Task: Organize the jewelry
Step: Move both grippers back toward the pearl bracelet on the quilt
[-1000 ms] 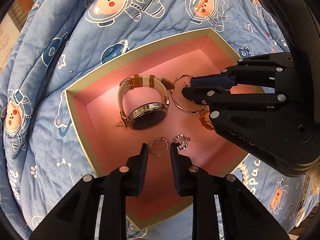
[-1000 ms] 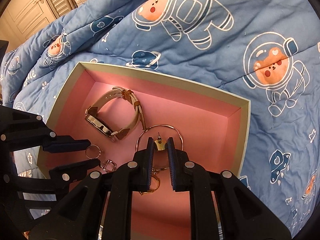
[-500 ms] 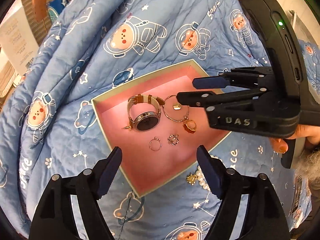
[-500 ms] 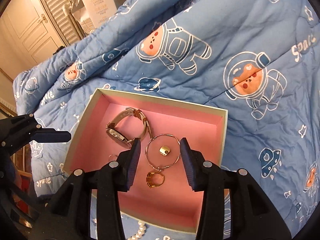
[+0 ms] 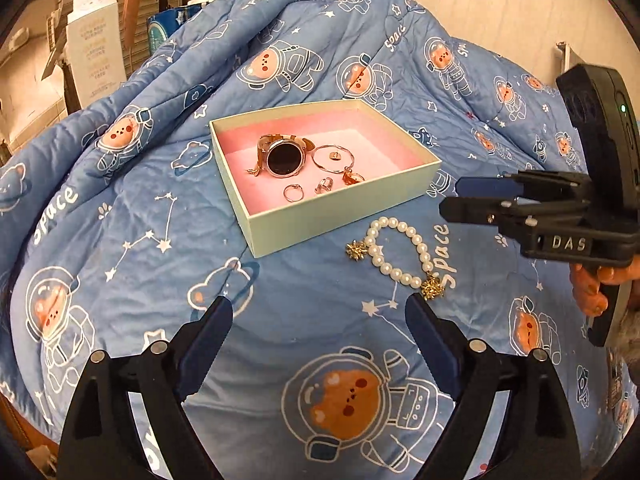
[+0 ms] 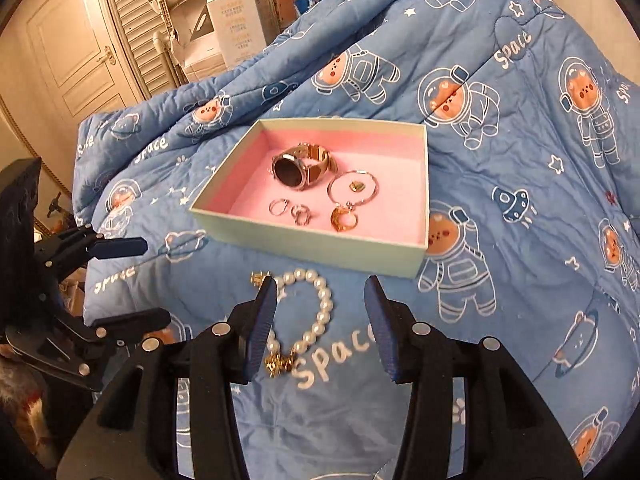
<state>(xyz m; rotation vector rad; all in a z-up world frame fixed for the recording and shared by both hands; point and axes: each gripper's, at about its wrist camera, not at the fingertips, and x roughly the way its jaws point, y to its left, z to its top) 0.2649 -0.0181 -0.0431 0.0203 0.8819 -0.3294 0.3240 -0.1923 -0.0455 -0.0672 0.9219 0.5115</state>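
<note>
A pale green box with a pink inside lies on a blue quilt. In it are a rose-gold watch, a thin bangle, a gold ring, two small silver rings and a small gold stud. A pearl bracelet with gold charms lies on the quilt in front of the box. My left gripper is open and empty, well back from the box. My right gripper is open and empty, above the pearl bracelet.
The blue astronaut-print quilt covers the whole surface and rises in folds behind the box. A white carton, louvred doors and a panelled door stand beyond the bed. The right gripper also shows at the right of the left wrist view.
Both grippers opened and pulled back away from the box. The stud and a small ring now lie in the box. The pearl bracelet has come into view.
</note>
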